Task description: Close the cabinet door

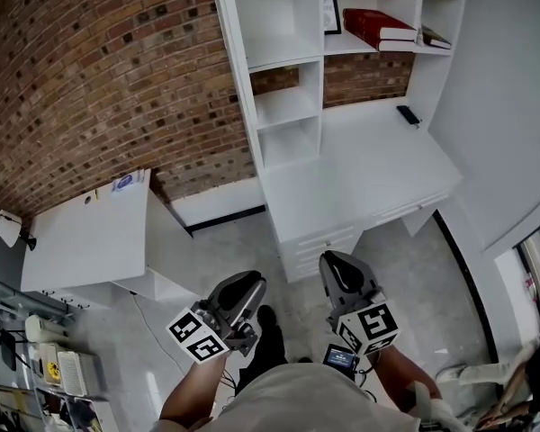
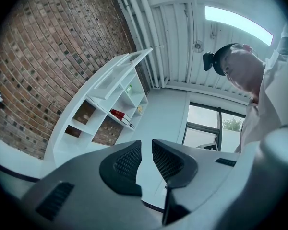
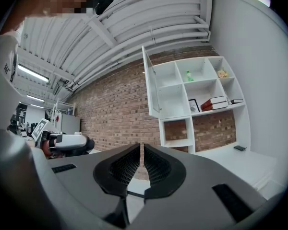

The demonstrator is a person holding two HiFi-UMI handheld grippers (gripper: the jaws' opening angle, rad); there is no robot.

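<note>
The cabinet door (image 3: pixel 152 86) stood swung open at the upper left corner of the white shelving unit (image 3: pixel 197 104), hinged on its left side and seen nearly edge-on in the right gripper view, so its face was hard to read. In the head view that top compartment ran out past the upper edge of the frame, and the door could not be made out there.

Both grippers were held low in front of the person, well apart from the shelving. The left gripper (image 1: pixel 245 284) had its jaws parted by a narrow gap with nothing between them. The right gripper (image 1: pixel 340 266) had its jaws drawn together to a thin slit, holding nothing.

Red books (image 1: pixel 378 27) lay on a shelf beside a framed picture (image 1: pixel 331 12), whose content was too small to tell. A small dark object (image 1: pixel 409 114) lay on the white desk (image 1: pixel 360 183); what it was could not be told. A brick wall (image 1: pixel 99 70) ran behind, and a low white cabinet (image 1: pixel 90 237) stood to the left.
</note>
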